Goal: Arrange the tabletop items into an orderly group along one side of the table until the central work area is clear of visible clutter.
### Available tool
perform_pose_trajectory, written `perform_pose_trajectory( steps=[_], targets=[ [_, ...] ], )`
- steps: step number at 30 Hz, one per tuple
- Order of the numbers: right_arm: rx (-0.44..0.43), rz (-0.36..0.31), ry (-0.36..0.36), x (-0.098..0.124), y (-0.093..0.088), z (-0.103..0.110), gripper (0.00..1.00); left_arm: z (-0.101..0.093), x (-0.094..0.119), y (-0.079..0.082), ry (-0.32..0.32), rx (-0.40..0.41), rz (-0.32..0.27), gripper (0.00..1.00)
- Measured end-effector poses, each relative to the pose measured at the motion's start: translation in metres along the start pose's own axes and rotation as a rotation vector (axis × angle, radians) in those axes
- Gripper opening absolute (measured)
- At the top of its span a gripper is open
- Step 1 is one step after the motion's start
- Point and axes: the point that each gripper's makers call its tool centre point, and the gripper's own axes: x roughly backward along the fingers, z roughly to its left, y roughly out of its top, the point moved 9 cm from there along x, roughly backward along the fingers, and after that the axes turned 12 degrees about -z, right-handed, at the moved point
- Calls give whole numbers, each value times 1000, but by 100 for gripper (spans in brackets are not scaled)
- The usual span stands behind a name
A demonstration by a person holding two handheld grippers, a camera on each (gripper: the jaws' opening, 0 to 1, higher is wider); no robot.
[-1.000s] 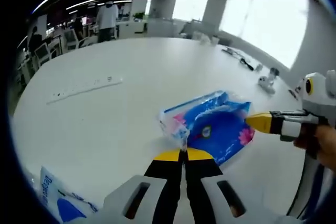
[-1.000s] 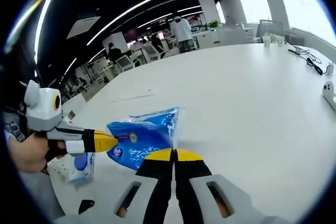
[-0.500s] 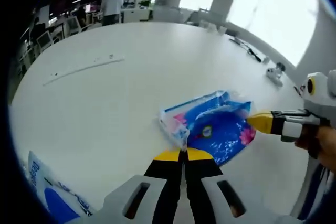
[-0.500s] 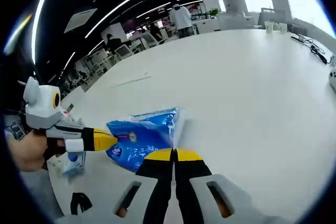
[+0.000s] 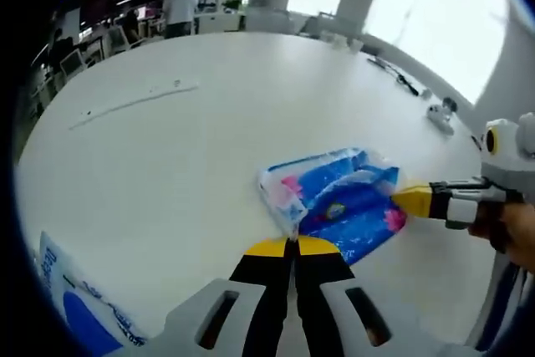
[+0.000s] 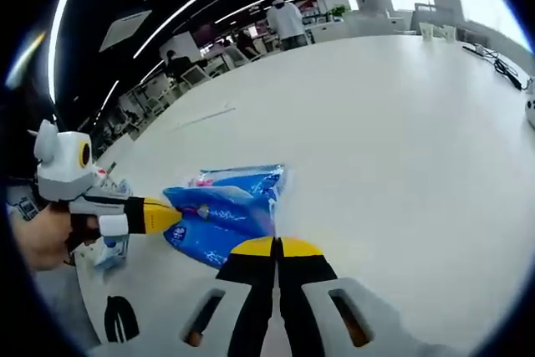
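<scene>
A blue plastic tissue pack (image 5: 338, 198) with pink flowers is stretched between both grippers, low over the white table (image 5: 167, 165). My left gripper (image 5: 292, 244) is shut on the pack's near clear-plastic corner. From the right, the right gripper (image 5: 411, 198) pinches the opposite end with its yellow tips. In the right gripper view the same pack (image 6: 221, 215) tilts on its side, with my right gripper (image 6: 276, 245) shut on its edge and the left gripper (image 6: 165, 216) shut on its far end.
A second blue-and-white pack (image 5: 75, 315) lies at the table's near left edge, seen also as a small pack (image 6: 109, 250) beside a black item (image 6: 121, 319). A white power strip (image 5: 134, 102) lies far left. A white device (image 5: 439, 114) and cables sit far right. A person (image 6: 288, 18) stands beyond.
The pack has rolled and tilted between the two grippers, showing more of its side. Both grippers stay shut on it. Both views shifted slightly.
</scene>
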Motion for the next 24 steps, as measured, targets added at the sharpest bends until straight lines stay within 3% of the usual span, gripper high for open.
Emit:
perform_pose_trajectory(
  steps=[8, 12, 17, 19, 20, 22, 24],
  targets=[
    [1, -14, 9, 4, -1, 3, 0, 1, 1, -3, 10, 41, -10, 0],
    [-3, 4, 8, 4, 2, 5, 0, -1, 2, -2, 1, -23, -10, 0],
    [-10, 13, 7, 3, 3, 4, 0, 1, 2, -4, 28, 19, -42, 3],
    [-12, 13, 9, 2, 3, 6, 1, -2, 3, -3, 30, 15, -47, 14],
    [43, -3, 15, 2, 5, 9, 7, -3, 4, -2, 42, 7, -47, 23],
    [91, -24, 5, 3, 7, 13, 27, -3, 6, 0, 66, 7, -65, 48],
    [90, -79, 36, 7, 11, 23, 40, -5, 12, 4, 73, 23, -99, 60]
  ],
)
